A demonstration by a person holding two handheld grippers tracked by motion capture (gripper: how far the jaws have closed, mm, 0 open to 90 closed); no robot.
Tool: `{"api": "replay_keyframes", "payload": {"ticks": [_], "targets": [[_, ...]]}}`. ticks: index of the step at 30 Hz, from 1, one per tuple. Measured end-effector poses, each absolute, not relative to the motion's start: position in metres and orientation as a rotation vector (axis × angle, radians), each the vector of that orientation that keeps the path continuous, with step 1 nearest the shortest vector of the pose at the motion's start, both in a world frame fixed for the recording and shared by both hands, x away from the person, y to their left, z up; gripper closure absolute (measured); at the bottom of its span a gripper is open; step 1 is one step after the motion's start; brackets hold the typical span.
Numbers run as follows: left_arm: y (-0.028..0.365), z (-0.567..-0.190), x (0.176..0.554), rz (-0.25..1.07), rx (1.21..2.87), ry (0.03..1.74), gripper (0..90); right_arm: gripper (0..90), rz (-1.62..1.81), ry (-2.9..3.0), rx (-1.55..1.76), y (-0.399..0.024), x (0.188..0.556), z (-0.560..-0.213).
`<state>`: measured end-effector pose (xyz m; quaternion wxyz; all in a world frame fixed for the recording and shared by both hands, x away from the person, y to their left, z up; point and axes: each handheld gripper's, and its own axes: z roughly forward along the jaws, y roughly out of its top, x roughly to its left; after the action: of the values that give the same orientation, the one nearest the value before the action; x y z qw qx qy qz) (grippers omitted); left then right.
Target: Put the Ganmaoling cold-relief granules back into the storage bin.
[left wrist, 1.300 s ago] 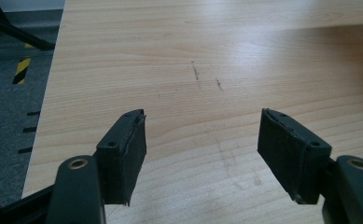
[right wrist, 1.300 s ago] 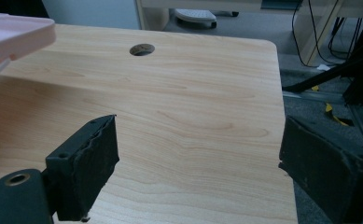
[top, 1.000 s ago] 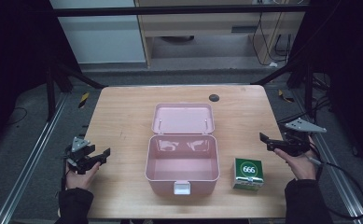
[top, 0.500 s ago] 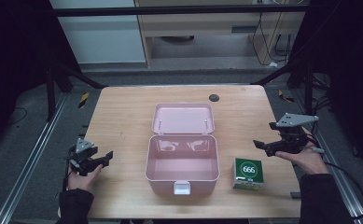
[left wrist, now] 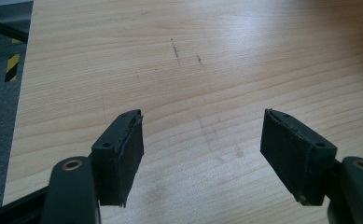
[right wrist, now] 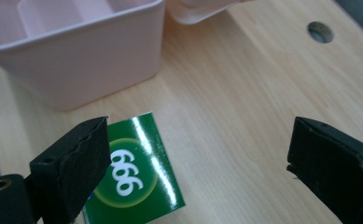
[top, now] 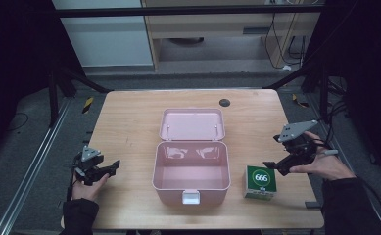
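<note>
A pale wooden table (top: 129, 117) stands in a dark room. In the middle sits a pink box (top: 190, 169) with its lid (top: 192, 124) folded back flat. Just beside it on the right is a green carton (top: 261, 182) marked 666. The right gripper (top: 276, 168) hovers close over the carton, jaws spread wide, gripping nothing. The left gripper (top: 110, 167) is well apart from the box at the table's left edge, jaws also released over bare wood.

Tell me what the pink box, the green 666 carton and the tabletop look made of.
Pink box: likely moulded plastic, smooth with a soft sheen.
Green carton: probably glossy printed cardboard, since glare streaks cross its top.
Tabletop: pale wood or wood-look laminate, with visible grain lines and scuffs.
</note>
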<state>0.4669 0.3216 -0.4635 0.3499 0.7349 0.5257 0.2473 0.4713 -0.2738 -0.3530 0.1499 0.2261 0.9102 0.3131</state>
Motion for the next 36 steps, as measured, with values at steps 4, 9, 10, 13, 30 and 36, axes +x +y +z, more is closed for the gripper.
{"api": "replay_keyframes", "payload": {"ticks": [4, 9, 10, 13, 30, 36], "targets": [[0.321, -0.464, 0.467, 0.642, 1.907, 1.361, 29.4, 5.6, 0.849, 2.672, 0.6, -0.268, 0.469, -0.356], [0.321, -0.465, 0.467, 0.636, 1.917, 1.36, 29.4, 5.0, 0.773, 2.748, 0.537, -0.262, 0.467, -0.36], [0.321, -0.465, 0.467, 0.636, 1.919, 1.359, 29.4, 5.0, 0.761, 2.755, 0.54, -0.26, 0.466, -0.361], [0.32, -0.465, 0.467, 0.633, 1.924, 1.358, 29.4, 4.6, 0.722, 2.803, 0.513, -0.257, 0.466, -0.364], [0.32, -0.466, 0.468, 0.633, 1.935, 1.358, 29.3, 4.2, 0.497, 2.938, 0.423, -0.233, 0.461, -0.379], [0.32, -0.466, 0.468, 0.633, 1.936, 1.358, 29.3, 3.8, 0.424, 2.963, 0.382, -0.226, 0.462, -0.386]]}}
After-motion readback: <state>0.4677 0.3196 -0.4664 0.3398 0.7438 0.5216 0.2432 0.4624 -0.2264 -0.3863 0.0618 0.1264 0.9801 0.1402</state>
